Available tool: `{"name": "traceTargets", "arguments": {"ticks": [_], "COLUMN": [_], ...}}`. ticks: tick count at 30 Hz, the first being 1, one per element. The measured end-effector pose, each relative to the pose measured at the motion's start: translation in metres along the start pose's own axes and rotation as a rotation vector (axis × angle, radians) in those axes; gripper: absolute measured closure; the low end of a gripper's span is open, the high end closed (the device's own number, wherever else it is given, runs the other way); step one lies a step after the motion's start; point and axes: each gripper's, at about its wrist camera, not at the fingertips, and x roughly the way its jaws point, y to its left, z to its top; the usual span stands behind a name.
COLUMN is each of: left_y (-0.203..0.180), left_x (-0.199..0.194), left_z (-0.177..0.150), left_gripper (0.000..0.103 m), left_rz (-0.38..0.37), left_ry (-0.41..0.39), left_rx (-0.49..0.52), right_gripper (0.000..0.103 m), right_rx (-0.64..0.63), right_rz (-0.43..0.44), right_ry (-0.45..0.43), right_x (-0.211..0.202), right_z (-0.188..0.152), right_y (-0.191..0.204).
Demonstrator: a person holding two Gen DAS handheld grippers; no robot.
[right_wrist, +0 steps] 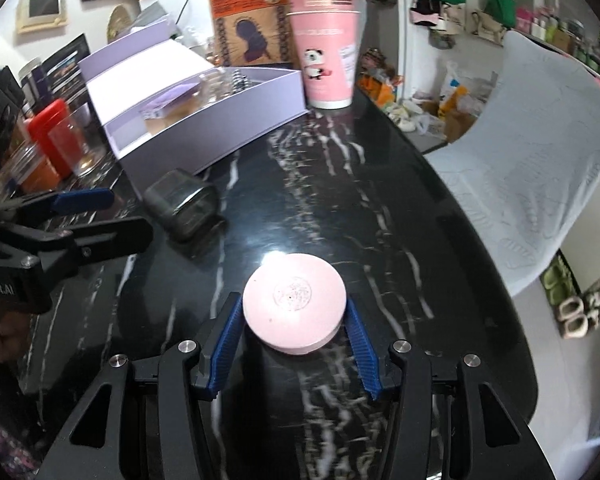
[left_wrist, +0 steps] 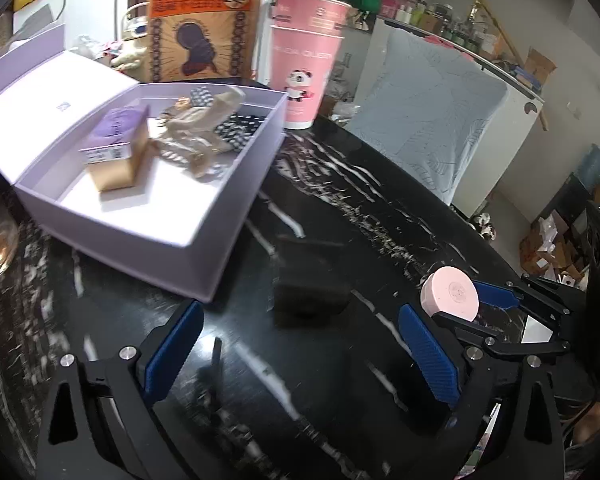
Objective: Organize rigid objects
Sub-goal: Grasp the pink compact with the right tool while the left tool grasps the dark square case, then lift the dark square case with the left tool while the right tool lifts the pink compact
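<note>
My right gripper [right_wrist: 295, 320] is shut on a round pink case [right_wrist: 295, 305], held flat just above the black marble table [right_wrist: 400, 200]; it also shows in the left wrist view [left_wrist: 451, 294]. My left gripper [left_wrist: 300, 344] is open and empty, with a small dark smoky box [left_wrist: 310, 280] on the table just ahead of its fingers; the box also shows in the right wrist view [right_wrist: 184, 204]. An open lilac box [left_wrist: 148, 236] at the left holds a tan carton with a purple lid [left_wrist: 118, 152] and beige and polka-dot items [left_wrist: 204, 128].
Stacked pink paper cups [left_wrist: 306, 60] and a brown paper bag [left_wrist: 202, 24] stand behind the lilac box. Glass jars and a red-lidded container [right_wrist: 54, 140] crowd the table's left edge. A chair with a pale cover [left_wrist: 432, 120] stands beyond the right edge.
</note>
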Motion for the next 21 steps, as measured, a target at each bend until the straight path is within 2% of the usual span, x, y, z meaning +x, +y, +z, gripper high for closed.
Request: {"name": "traceTargets", "arguments": {"ticks": [5,8,10,15,21], "left_y": [-0.007,-0.008,-0.007,-0.002,0.004], "left_x": [0.017,0.024,0.029,0.03,0.014], "left_z": [0.006,0.008,0.009,0.008,-0.009], "left_gripper": [0.024,0.039,0.057,0.06,0.06], "left_rz": [0.024,0.035,0.041,0.024,0.025], "left_ry": [0.027,0.035,0.046,0.049,0.057], "left_rx": [0.008,0.003,-0.004,-0.029,-0.038], "right_gripper": [0.052,0.052,0.052,0.052,0.052], "right_rx": [0.019,0.024,0.028,0.031,0.021], "right_rz": [0.005,0.004,0.003,0.003,0.02], "right_ry": [-0.011,-0.016,-0.019,-0.021,-0.019], "right_x": [0.001,0.0,0.001,0.0,0.0], "right_z": [0.002,0.003,0.004,0.003,0.002], "right_y": [-0.011,-0.015,-0.016,-0.018,-0.01]}}
